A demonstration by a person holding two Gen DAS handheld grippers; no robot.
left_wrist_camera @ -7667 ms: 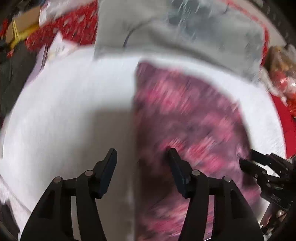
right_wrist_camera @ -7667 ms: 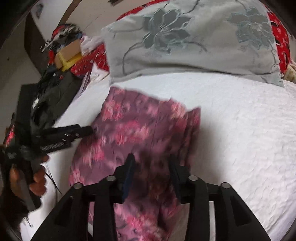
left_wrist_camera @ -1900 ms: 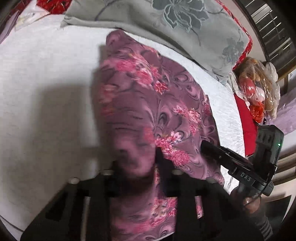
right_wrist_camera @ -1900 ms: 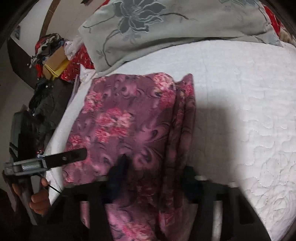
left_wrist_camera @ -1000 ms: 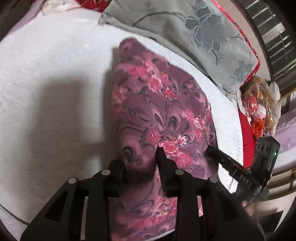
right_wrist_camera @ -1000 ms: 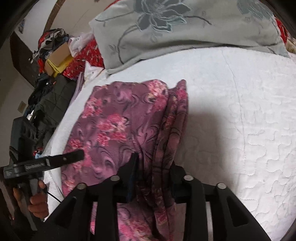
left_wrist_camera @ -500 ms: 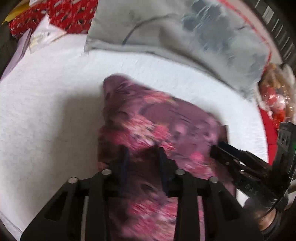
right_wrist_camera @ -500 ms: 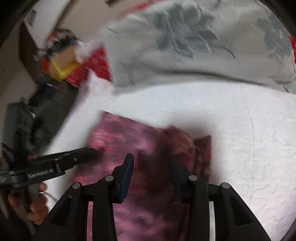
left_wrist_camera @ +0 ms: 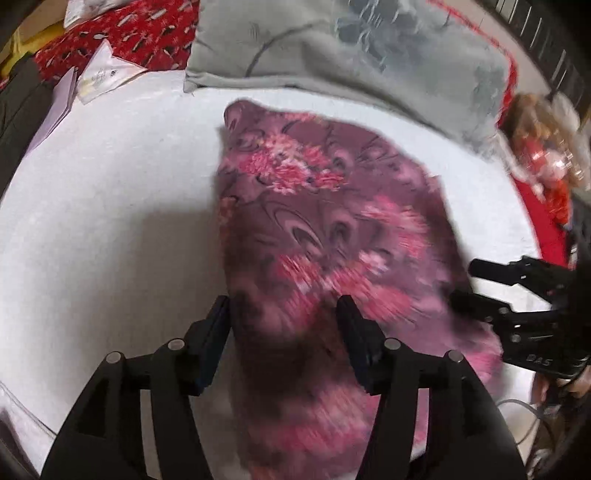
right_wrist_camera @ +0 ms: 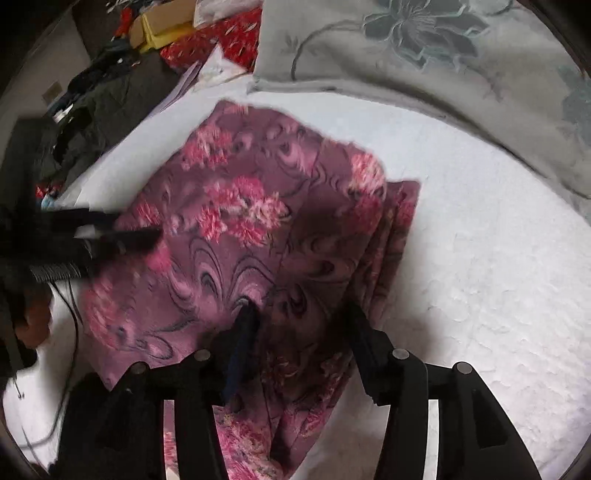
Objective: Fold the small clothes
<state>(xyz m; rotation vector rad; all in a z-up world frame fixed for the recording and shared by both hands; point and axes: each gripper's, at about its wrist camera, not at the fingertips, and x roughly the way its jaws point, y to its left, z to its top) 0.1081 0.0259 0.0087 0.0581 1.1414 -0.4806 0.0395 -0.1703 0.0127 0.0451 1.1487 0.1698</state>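
A purple garment with pink flowers (left_wrist_camera: 332, 229) lies folded on the white quilted bed (left_wrist_camera: 110, 229). My left gripper (left_wrist_camera: 284, 314) hovers over the garment's near left part. Its jaws are opening, and the cloth shows between them with the pads clear of it. My right gripper (right_wrist_camera: 301, 321) is above the garment (right_wrist_camera: 240, 206) near its stacked right edge. Its jaws are opening too, with cloth below the gap and no pinch visible. Each gripper shows at the side of the other's view: the right gripper (left_wrist_camera: 517, 295), the left gripper (right_wrist_camera: 92, 236).
A grey pillow with a floral print (right_wrist_camera: 424, 55) lies across the far side of the bed. Red patterned fabric (left_wrist_camera: 122, 33), papers (left_wrist_camera: 99, 74) and dark clothing (right_wrist_camera: 92, 103) crowd the far left. A bagged toy (left_wrist_camera: 543, 151) sits at the right.
Both grippers have let go of the garment and their jaws have spread. The cloth now lies folded shorter on the bed, and both grippers have drawn back a little above it.
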